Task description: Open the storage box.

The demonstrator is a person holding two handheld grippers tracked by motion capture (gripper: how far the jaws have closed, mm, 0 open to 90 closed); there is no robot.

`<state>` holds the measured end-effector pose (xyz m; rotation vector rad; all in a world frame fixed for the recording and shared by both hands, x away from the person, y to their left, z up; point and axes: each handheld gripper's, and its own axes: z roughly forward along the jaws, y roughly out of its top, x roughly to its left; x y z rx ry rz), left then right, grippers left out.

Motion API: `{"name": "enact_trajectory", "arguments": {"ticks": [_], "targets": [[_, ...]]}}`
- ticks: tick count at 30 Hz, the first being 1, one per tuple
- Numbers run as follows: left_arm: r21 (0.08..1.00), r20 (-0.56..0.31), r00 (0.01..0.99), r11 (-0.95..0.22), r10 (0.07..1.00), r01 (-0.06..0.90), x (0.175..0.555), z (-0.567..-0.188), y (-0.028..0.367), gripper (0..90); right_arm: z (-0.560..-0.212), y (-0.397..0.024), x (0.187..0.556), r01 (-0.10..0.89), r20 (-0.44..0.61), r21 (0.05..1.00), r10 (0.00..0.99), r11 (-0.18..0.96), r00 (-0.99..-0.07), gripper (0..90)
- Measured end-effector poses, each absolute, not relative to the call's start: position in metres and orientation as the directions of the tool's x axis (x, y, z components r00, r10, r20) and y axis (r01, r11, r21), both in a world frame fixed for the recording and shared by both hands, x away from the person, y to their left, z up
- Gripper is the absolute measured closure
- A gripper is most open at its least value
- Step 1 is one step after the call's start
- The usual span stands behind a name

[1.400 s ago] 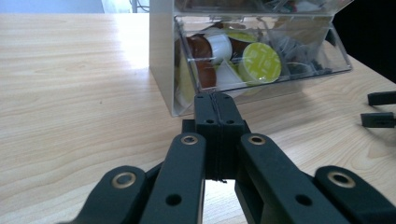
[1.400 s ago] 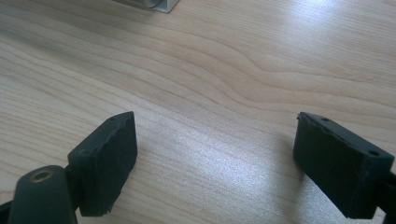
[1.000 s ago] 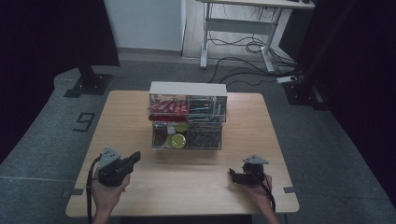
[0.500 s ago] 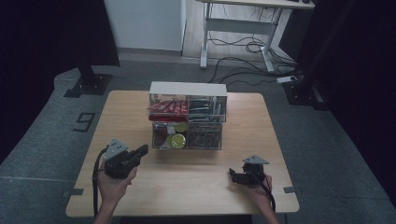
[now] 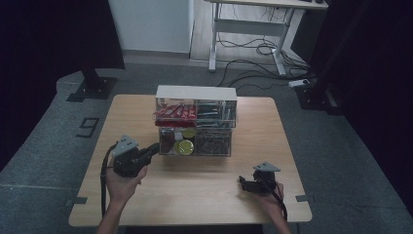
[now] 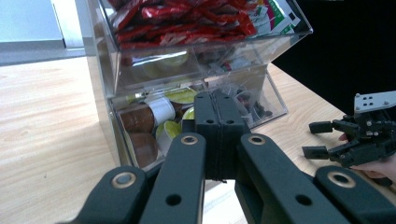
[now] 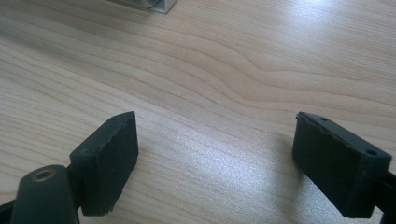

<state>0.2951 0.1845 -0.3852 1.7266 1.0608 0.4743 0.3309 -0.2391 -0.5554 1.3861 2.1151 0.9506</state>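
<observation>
We are holding the left gripper (image 5: 152, 148) just in front of the clear organizer (image 5: 196, 122), near its lower left drawer (image 5: 178, 143); its jaws are pressed together with nothing between them. In the left gripper view the closed gripper (image 6: 219, 114) is pointing at that drawer (image 6: 154, 130), which is sitting at the bottom left of the organizer (image 6: 107, 70) on the wooden surface (image 5: 204, 195).

The drawer is showing coffee capsules (image 6: 140, 119) with brown bodies and white or yellow-green lids; no print on them is reading clearly. Above, red sachets (image 6: 182, 18) are filling the upper left compartment, and one white-and-green packet (image 6: 275, 11) is carrying lettering too small and tilted for us to read. The only legible mark is a dark "9" (image 5: 87, 127) on the floor left of the surface.

The top of the organizer is being cut off by the upper edge of the left gripper view, and the gripper's own body is covering the drawer's front edge. The right-hand compartments (image 5: 214, 141) are holding dark items we cannot make out.

We are resting the right gripper (image 5: 243, 184) near the surface's front right corner, well apart from the organizer. In its own view the gripper (image 7: 215, 158) is standing wide open over bare wood (image 7: 210, 70), holding nothing.
</observation>
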Motion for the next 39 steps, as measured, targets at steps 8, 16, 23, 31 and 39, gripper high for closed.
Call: {"name": "enact_trajectory", "arguments": {"ticks": [8,16,23,31,39], "targets": [[0.898,-0.152,0.542,-0.114,0.827,0.425,0.302,-0.377,0.179,90.0,-0.555,-0.239,0.331,0.615,0.01,0.743,0.915,0.262,-0.403,14.4],[0.895,-0.152,0.538,-0.116,0.829,0.431,0.311,-0.374,0.178,90.0,-0.555,-0.239,0.331,0.615,0.011,0.743,0.915,0.262,-0.403,14.4],[0.891,-0.16,0.539,-0.113,0.827,0.439,0.319,-0.371,0.176,90.0,-0.555,-0.239,0.331,0.615,0.01,0.743,0.915,0.262,-0.403,14.4],[0.888,-0.163,0.538,-0.114,0.827,0.446,0.33,-0.368,0.173,90.0,-0.555,-0.239,0.331,0.615,0.01,0.743,0.915,0.262,-0.403,14.4],[0.882,-0.169,0.541,-0.119,0.824,0.455,0.342,-0.364,0.169,90.0,-0.555,-0.239,0.331,0.614,0.009,0.744,0.915,0.264,-0.404,14.4]]}}
